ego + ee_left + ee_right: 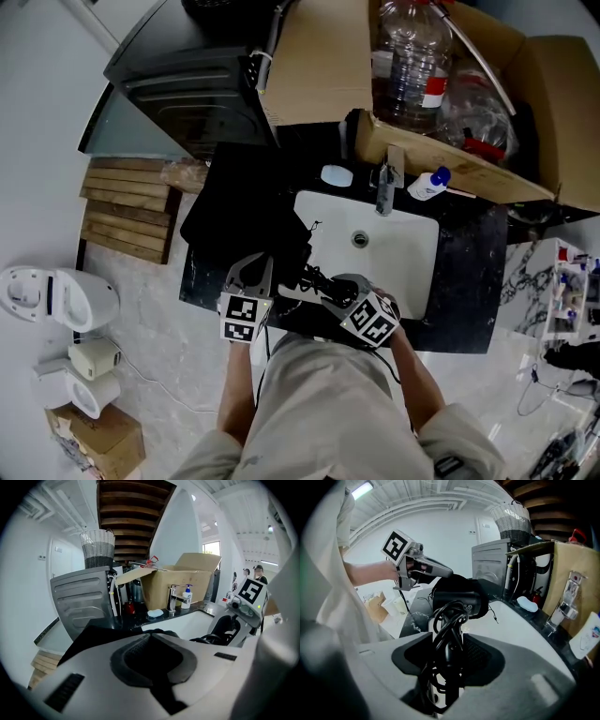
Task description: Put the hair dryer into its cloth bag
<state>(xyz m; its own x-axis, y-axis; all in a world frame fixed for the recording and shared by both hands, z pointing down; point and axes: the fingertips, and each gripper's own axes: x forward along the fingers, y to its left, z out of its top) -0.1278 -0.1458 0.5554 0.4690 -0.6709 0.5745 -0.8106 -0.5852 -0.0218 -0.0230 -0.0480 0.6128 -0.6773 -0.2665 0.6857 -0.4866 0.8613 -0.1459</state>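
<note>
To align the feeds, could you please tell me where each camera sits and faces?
Head view: on the head, steeply down at the sink; left gripper, right gripper, forearms show.
Left gripper view: on it, over the cloth bag toward the faucet; own jaws show.
Right gripper view: on it, toward the hair dryer; own jaws, left gripper show.
Gripper views share the cardboard box.

I see soft, even light; a window [212,549] glares in the left gripper view, where edges bend and darken.
</note>
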